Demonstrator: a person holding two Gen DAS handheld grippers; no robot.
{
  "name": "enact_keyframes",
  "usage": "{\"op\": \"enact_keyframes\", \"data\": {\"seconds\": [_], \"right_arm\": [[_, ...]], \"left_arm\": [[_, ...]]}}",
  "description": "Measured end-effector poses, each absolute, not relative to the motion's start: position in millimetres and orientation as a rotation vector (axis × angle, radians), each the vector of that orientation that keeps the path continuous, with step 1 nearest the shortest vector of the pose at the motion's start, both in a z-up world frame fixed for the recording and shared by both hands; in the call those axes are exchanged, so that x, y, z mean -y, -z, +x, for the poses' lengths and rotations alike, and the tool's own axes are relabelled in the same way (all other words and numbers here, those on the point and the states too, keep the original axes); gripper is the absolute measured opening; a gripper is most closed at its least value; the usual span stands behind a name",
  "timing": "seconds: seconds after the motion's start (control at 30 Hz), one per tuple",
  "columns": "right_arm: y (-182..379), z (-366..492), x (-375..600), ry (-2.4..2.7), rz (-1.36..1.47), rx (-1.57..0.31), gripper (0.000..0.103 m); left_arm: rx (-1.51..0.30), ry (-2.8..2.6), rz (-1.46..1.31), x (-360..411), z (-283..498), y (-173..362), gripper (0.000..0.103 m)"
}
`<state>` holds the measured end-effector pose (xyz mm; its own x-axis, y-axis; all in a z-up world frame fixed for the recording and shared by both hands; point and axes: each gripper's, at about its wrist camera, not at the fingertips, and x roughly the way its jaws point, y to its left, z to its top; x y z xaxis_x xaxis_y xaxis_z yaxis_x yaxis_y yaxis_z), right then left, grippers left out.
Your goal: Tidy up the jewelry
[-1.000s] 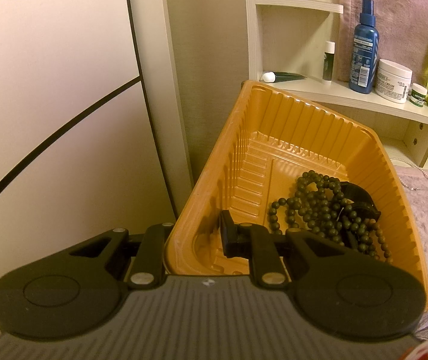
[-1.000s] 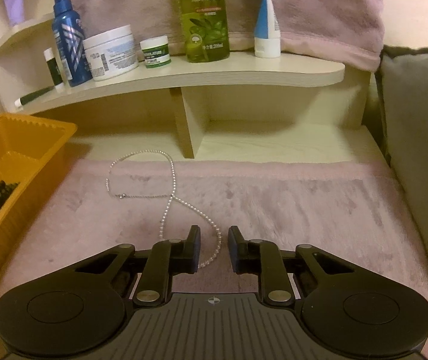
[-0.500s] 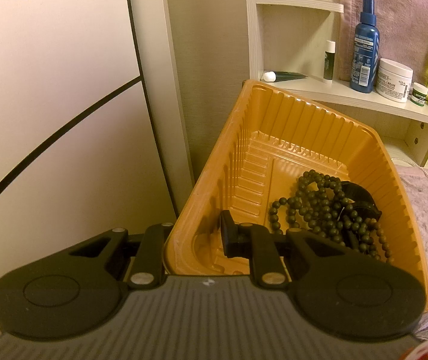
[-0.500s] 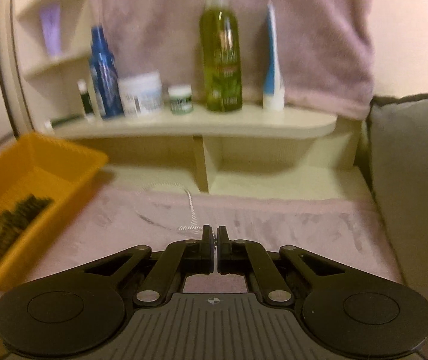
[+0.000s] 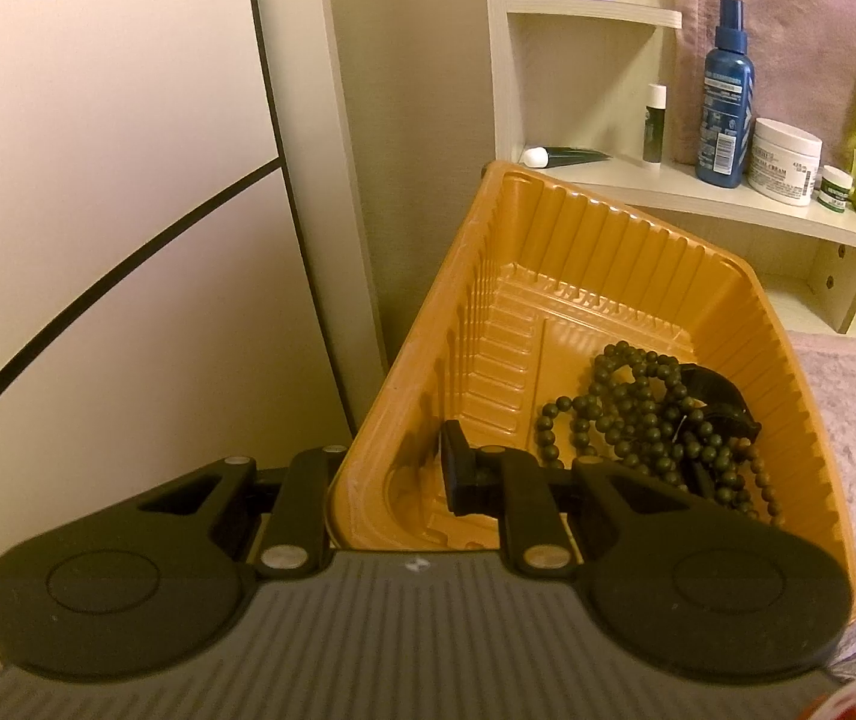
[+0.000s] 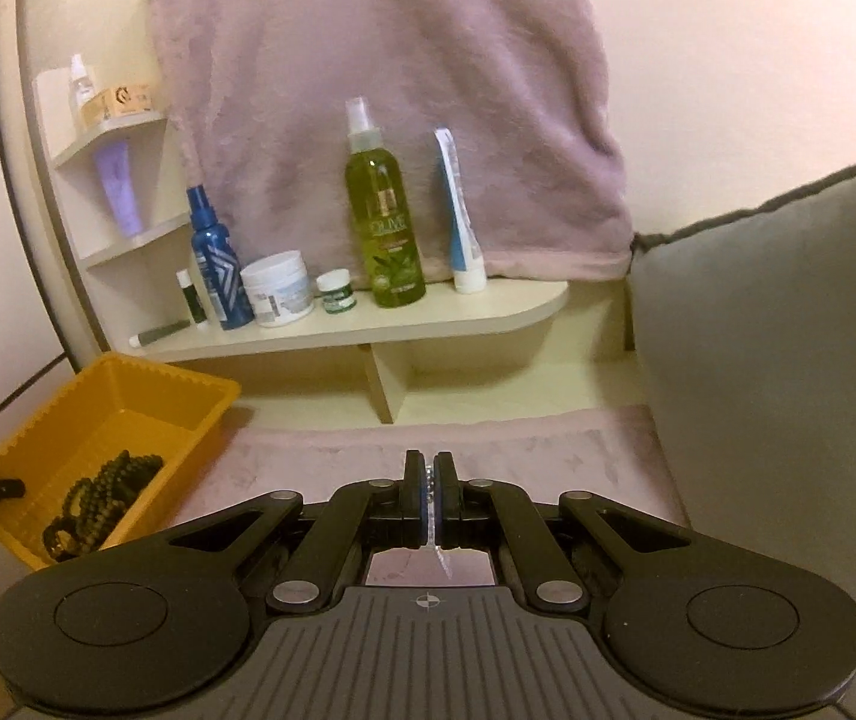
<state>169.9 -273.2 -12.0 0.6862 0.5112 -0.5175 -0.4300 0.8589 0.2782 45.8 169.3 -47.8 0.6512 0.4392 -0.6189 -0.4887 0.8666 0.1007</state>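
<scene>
- Right tongs [image 6: 430, 495] are pinching the pearl chain [image 6: 435, 546] tight, angling slightly downward above the pink mat [image 6: 320, 462].
- Left tongs [image 5: 389, 480] are clamping the orange tray [image 5: 608, 252] wall, tilted downward; dark beads [image 5: 638, 414] are lying inside.

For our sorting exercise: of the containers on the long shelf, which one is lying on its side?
The dark green tube with the white cap, at the shelf's left end. The blue spray bottle, white jar and olive bottle all stand upright.
</scene>
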Motion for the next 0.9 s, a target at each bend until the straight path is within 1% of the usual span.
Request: {"op": "enact_keyframes", "data": {"seconds": [0.13, 0.4, 0.5, 0.6, 0.7, 0.77, 0.8, 0.9], "right_arm": [[29.0, 181.0, 254.4, -0.563, 0.154, -0.653, 0.002], [82.4, 201.2, 233.3, -0.488, 0.088, -0.824, 0.002], [92.2, 198.6, 236.0, -0.485, 0.076, -0.873, 0.002], [94.0, 194.1, 239.1, -0.481, 0.073, -0.867, 0.003], [93.9, 192.8, 238.1, -0.485, 0.073, -0.87, 0.01], [92.7, 191.5, 235.7, -0.499, 0.064, -0.868, 0.02], [91.9, 190.4, 233.7, -0.503, 0.057, -0.865, 0.022], [92.9, 188.6, 229.4, -0.511, 0.01, -0.852, 0.023]], "left_arm": [[-0.683, -0.527, -0.075, -169.3, 45.8, 47.8, 0.016], [-0.68, -0.527, -0.085, -169.1, 45.9, 47.0, 0.016], [-0.68, -0.527, -0.087, -169.4, 45.1, 47.2, 0.016], [-0.681, -0.529, -0.086, -168.9, 45.4, 47.1, 0.016], [-0.681, -0.527, -0.085, -168.6, 45.3, 46.9, 0.016], [-0.68, -0.526, -0.084, -168.4, 45.2, 46.6, 0.016], [-0.68, -0.526, -0.084, -168.3, 45.2, 46.6, 0.016], [-0.68, -0.526, -0.085, -168.5, 45.2, 46.7, 0.016]]}}
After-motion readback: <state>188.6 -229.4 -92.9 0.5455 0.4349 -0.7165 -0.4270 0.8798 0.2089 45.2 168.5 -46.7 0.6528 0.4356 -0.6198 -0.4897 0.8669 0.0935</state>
